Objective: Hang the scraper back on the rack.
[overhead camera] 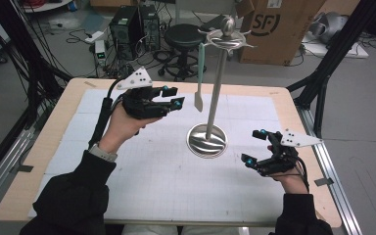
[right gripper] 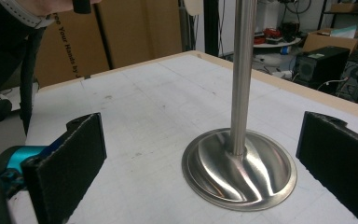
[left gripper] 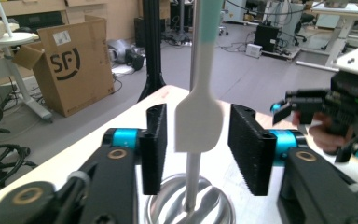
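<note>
Stand: a steel utensil stand [overhead camera: 215, 88] rises from a round dished base [overhead camera: 206, 141] on the white gridded mat [overhead camera: 142, 176], with a ball knob and hooked arms at its top.
Spatula: a spatula [overhead camera: 200, 78] with a pale green handle and white blade hangs from one of the stand's arms, blade down, clear of the table [overhead camera: 44, 147].
Left gripper: the left gripper [overhead camera: 172, 98] is held up just left of the blade; in the left gripper view the blade [left gripper: 198, 121] sits between the pads with a gap on each side, so nothing is gripped.
Right gripper: the right gripper [overhead camera: 255, 146] hovers right of the base, jaws wide apart and empty, pointed at the post.
Background: an SF cardboard box [overhead camera: 279, 27] and a black stool [overhead camera: 183, 36] stand on the floor beyond.
</note>
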